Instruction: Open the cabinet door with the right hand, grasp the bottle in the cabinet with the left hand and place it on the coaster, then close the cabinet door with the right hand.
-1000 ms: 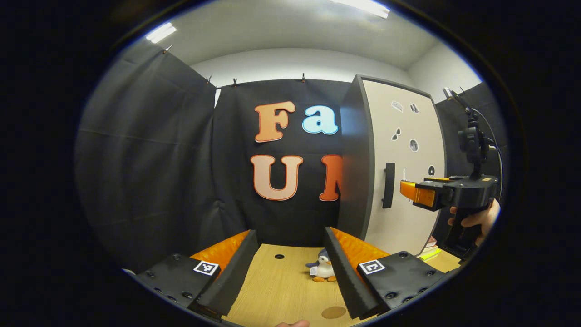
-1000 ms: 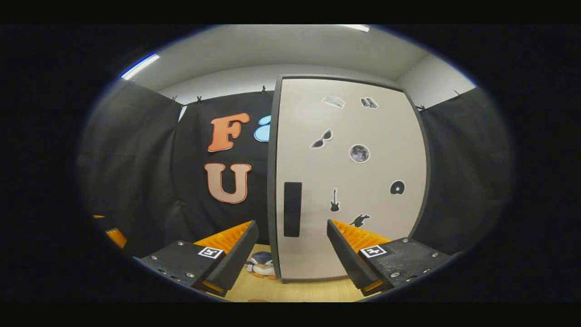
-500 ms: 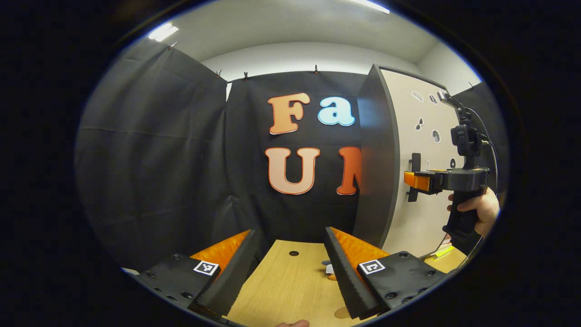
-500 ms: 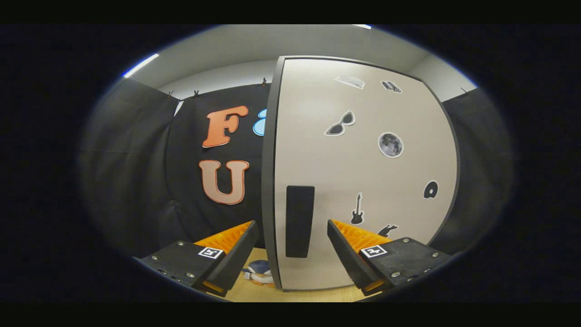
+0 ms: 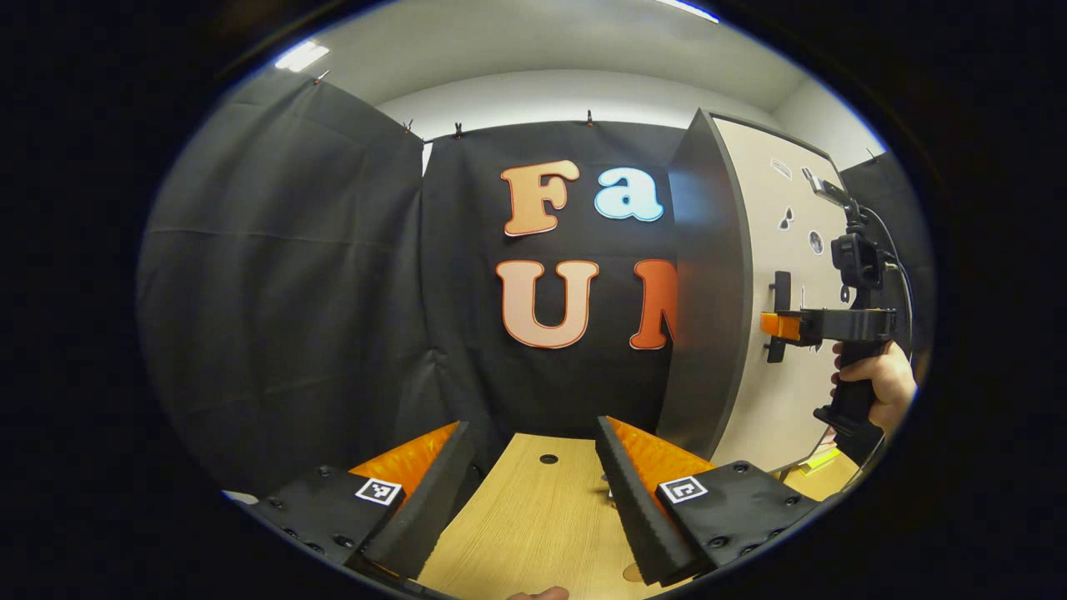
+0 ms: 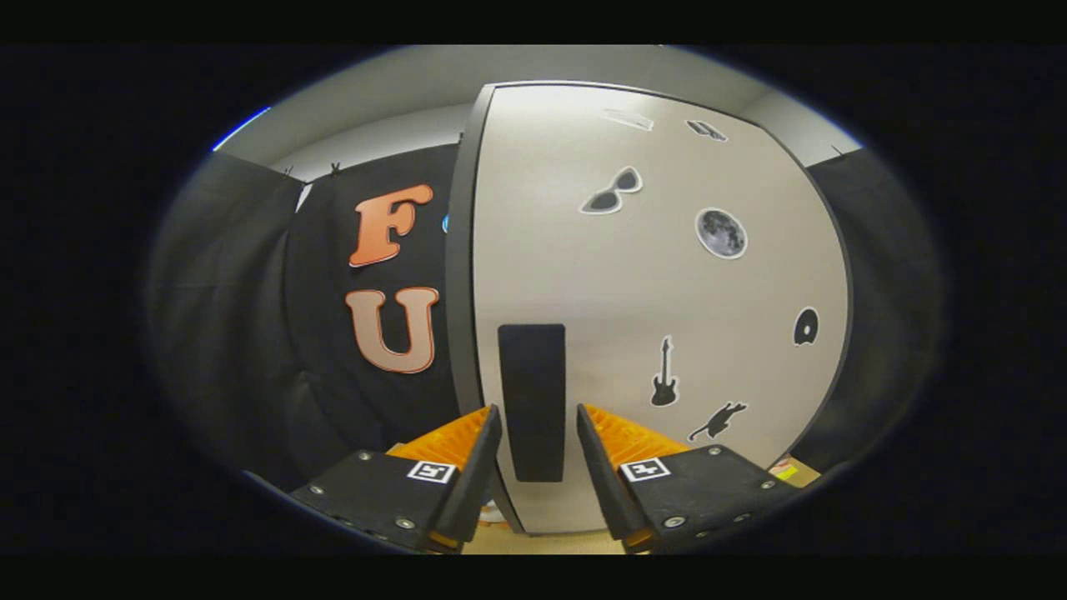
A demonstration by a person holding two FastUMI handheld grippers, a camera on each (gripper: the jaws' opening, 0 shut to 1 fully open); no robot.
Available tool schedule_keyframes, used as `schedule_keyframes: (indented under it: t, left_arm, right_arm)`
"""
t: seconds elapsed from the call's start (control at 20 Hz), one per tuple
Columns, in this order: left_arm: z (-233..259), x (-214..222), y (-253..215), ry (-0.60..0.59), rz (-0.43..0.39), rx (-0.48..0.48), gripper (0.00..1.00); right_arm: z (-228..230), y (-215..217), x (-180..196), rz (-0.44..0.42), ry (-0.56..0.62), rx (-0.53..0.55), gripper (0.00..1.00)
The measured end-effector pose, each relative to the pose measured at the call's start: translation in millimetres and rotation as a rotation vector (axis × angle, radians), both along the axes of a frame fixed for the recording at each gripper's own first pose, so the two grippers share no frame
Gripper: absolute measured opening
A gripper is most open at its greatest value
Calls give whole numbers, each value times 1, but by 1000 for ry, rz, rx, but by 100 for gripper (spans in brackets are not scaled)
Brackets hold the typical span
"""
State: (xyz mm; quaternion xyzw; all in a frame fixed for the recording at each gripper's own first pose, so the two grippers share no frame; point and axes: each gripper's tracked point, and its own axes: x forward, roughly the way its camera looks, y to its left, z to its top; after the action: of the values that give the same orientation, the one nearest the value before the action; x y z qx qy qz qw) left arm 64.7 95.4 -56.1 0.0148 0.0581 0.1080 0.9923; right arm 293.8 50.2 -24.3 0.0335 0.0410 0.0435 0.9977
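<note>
The right gripper [image 6: 533, 450] has its fingers spread to either side of the dark upright handle [image 6: 532, 400] on the cabinet door [image 6: 658, 283]; a gap shows on both sides, so they are released and not yet pressing. The door looks shut, and the bottle, by the task, should be behind it, out of sight. The risk, as I judge it, is a poor bite: if the fingers clench too near the handle's lower end or off-centre, they could slip off when the door is pulled. In the left gripper view the right gripper [image 5: 771, 326], held by a hand [image 5: 875, 385], sits level with the handle [image 5: 779, 315]. The left gripper [image 5: 533, 492] hangs released over the near part of the wooden tabletop [image 5: 533, 525], grasping nothing. The coaster [image 5: 632, 572] peeks out at the tabletop's near edge, mostly behind a finger. A swinging door could foul the left gripper if it waits too close.
</note>
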Motion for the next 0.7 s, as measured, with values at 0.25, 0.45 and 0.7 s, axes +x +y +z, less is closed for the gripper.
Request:
schedule_keyframes:
  t: [0.25, 0.45, 0.7]
  left_arm:
    - [0, 0, -4, 2, -34, 0, 99]
    - [-1, -2, -8, -5, -60, -6, 99]
    - [6, -26, -24, -11, -108, -4, 96]
  right_arm:
    - [-2, 2, -4, -2, 9, 7, 33]
    - [1, 1, -21, -9, 33, 19, 31]
    - [5, -24, -79, -35, 32, 28, 19]
